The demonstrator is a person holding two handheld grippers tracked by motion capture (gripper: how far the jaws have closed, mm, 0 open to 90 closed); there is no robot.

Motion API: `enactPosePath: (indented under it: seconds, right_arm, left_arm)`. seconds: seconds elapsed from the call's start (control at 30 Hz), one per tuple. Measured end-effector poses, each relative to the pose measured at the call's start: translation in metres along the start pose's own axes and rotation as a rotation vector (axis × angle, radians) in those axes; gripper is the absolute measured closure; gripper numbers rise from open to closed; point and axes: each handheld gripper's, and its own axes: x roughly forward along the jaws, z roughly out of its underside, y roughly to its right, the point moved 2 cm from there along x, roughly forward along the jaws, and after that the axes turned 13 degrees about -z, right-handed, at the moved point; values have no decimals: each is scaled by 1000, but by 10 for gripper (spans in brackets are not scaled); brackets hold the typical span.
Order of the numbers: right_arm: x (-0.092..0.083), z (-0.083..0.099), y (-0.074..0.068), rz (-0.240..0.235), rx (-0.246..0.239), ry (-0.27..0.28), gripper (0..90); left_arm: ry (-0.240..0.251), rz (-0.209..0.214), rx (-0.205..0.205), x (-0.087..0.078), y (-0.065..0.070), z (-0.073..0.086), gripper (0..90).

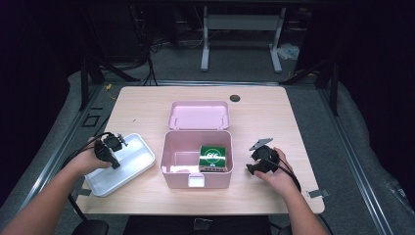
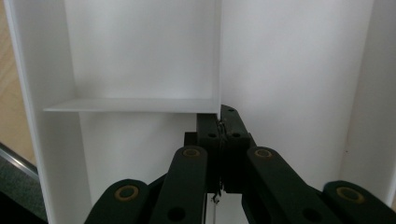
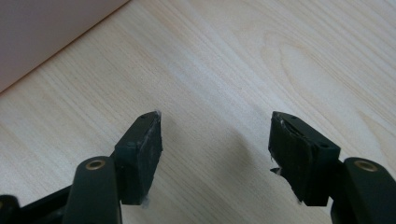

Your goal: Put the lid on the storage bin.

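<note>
L gripper point(image 1: 111, 149) over white tray point(image 1: 139, 159) at bench point(image 1: 264, 117) left, fingers point(image 2: 208, 133) pressed together on tray divider point(image 2: 140, 105). Pink box point(image 1: 169, 171) center, lid point(image 1: 199, 115) open, green carton point(image 1: 213, 155) inside. R gripper point(image 1: 255, 164) right of box, fingers point(image 3: 140, 149) spread, empty.

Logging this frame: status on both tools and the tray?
Left tool shut on white tray divider. Right tool open over bare table. Pink box open, nothing obstructing.

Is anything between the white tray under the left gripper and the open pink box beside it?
Nothing visible. Bare table lies between the white tray and the pink box. The left gripper is shut on the tray's divider.
</note>
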Motion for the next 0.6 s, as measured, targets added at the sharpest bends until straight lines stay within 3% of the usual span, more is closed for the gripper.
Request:
enactPosePath:
  seconds: [0.3, 0.6]
  right_arm:
    - [-1, 0, 0, 2, 5, 3, 343]
    - [-1, 0, 0, 4, 0, 0, 343]
  left_arm:
    - [12, -15, -13, -26, -7, 5, 891]
    - [23, -17, -16, -42, -8, 6, 890]
